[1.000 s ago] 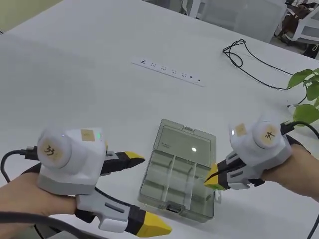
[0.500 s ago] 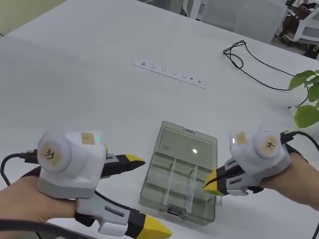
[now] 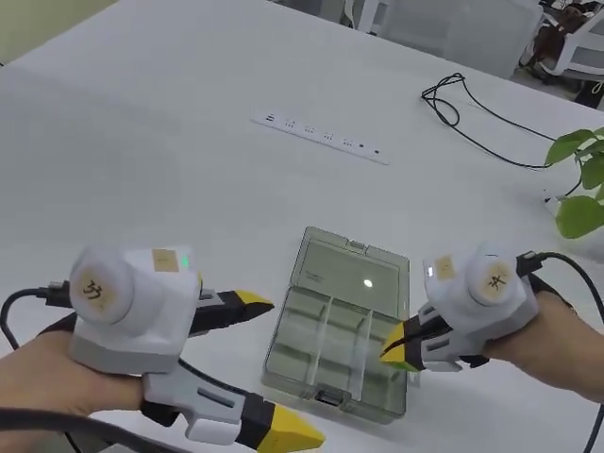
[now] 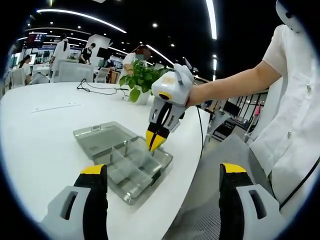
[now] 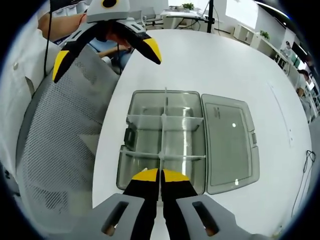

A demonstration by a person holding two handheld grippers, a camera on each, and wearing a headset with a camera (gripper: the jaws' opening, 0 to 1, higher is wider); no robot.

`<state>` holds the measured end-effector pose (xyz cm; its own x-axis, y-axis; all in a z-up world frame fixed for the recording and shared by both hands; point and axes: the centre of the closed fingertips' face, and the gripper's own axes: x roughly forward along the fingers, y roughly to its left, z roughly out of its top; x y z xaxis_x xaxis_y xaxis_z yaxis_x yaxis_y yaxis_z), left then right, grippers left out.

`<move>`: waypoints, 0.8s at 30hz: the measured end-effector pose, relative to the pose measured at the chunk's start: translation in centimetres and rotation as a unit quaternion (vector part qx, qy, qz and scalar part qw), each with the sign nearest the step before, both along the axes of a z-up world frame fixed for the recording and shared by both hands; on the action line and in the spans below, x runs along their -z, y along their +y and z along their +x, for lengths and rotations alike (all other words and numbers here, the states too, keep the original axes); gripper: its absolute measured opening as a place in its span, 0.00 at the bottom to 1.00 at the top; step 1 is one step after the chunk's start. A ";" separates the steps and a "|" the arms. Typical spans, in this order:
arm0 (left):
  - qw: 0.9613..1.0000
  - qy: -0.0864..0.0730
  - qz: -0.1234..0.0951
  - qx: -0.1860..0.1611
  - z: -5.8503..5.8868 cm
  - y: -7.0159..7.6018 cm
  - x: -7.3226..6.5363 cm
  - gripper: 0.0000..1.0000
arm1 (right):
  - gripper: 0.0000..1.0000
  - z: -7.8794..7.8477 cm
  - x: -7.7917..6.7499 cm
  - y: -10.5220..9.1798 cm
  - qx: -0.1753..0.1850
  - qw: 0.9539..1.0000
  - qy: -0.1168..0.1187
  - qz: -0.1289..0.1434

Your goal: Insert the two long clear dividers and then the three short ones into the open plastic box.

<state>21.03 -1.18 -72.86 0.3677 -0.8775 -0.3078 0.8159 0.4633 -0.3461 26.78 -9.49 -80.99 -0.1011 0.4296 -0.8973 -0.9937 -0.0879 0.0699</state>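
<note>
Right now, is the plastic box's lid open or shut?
Open. The lid lies folded back flat on the table beside the box, and the clear dividers inside show from above.

No legible text, blurred mark on round sticker (image 3: 94,293) of left gripper (image 3: 278,368), likewise on right gripper (image 3: 393,350), box lid (image 3: 354,274) print unreadable

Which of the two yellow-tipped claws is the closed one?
The right gripper, at the edge of the plastic box: its jaws are pinched together on a clear divider. The left gripper hangs beside the box with jaws wide apart.
</note>
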 end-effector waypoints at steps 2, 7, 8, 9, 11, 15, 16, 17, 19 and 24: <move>1.000 0.000 -0.001 0.000 0.0 0.0 0.0 0.95 | 0.02 0.0 0.2 0.0 0.000 1.000 -0.002 -0.005; 1.000 -0.001 0.000 -0.001 0.1 0.1 -0.1 0.94 | 0.02 0.0 0.2 -0.1 0.000 1.000 -0.003 -0.006; 1.000 -0.002 0.000 -0.001 0.1 0.1 -0.1 0.94 | 0.02 0.0 0.2 -0.1 0.001 1.000 -0.003 -0.006; 1.000 -0.001 0.001 0.000 0.1 0.1 0.0 0.94 | 0.02 0.0 0.2 -0.1 -0.001 1.000 -0.005 -0.006; 1.000 0.000 0.001 -0.001 0.1 0.1 0.0 0.94 | 0.02 0.0 0.2 -0.1 -0.003 1.000 -0.007 -0.007; 1.000 -0.002 0.000 0.000 0.1 0.0 -0.1 0.94 | 0.02 0.0 0.3 -0.1 -0.001 1.000 -0.009 -0.009; 1.000 -0.003 0.000 0.001 0.1 0.0 -0.1 0.94 | 0.02 0.0 0.3 -0.1 -0.002 1.000 -0.012 -0.010; 1.000 -0.003 0.001 0.001 0.2 0.0 -0.1 0.94 | 0.02 0.0 0.4 -0.1 -0.001 1.000 -0.012 -0.011; 1.000 -0.003 0.001 0.001 0.1 -0.1 -0.2 0.94 | 0.02 -0.1 0.9 -0.1 -0.006 1.000 -0.020 -0.014; 1.000 -0.005 0.003 0.001 0.1 0.0 -0.4 0.94 | 0.02 0.0 0.7 -0.1 -0.001 1.000 -0.020 -0.012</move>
